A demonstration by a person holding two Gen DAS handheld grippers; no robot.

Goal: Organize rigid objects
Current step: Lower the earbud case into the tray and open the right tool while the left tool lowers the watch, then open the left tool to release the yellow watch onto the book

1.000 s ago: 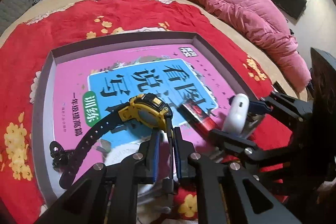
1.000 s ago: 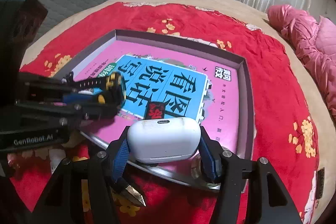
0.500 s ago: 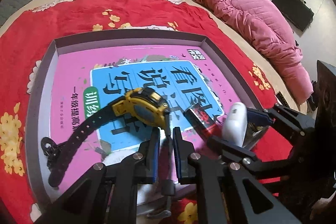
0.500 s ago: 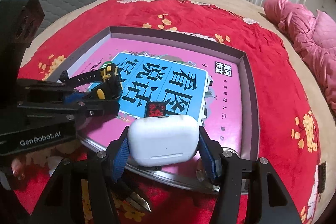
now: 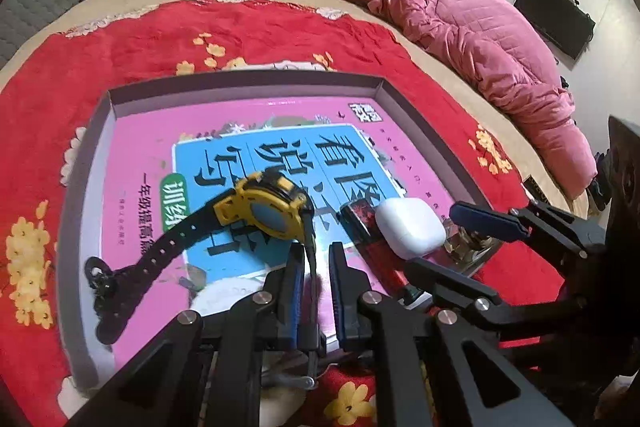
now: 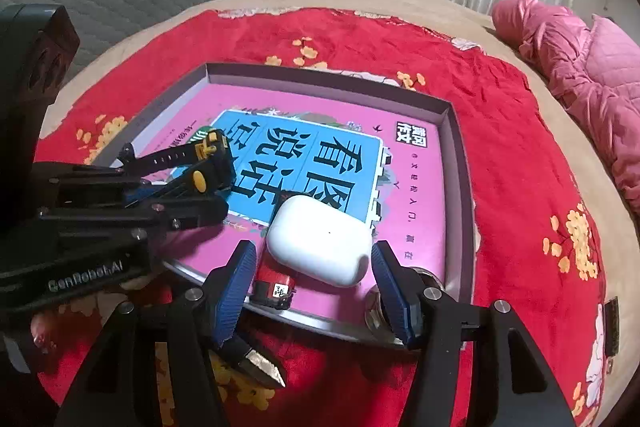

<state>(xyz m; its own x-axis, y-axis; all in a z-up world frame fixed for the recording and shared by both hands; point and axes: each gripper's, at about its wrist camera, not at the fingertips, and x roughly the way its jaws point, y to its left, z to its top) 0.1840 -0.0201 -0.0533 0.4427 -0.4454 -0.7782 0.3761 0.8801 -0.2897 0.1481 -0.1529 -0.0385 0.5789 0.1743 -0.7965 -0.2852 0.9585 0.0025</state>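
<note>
The left hand-held gripper (image 5: 316,267) is clamped on the strap of a yellow-and-black watch (image 5: 262,211), whose face is held just ahead of the pads above the pink book (image 5: 256,131) in a shallow grey tray (image 5: 404,99) on the bed. The right hand-held gripper (image 6: 314,275) is spread apart; a white earbud case (image 6: 318,241) lies between its pads, untouched, resting on a red-and-black lighter (image 6: 274,285).

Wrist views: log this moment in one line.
left gripper: shut on watch | right gripper: open around earbud case | case in tray
</note>
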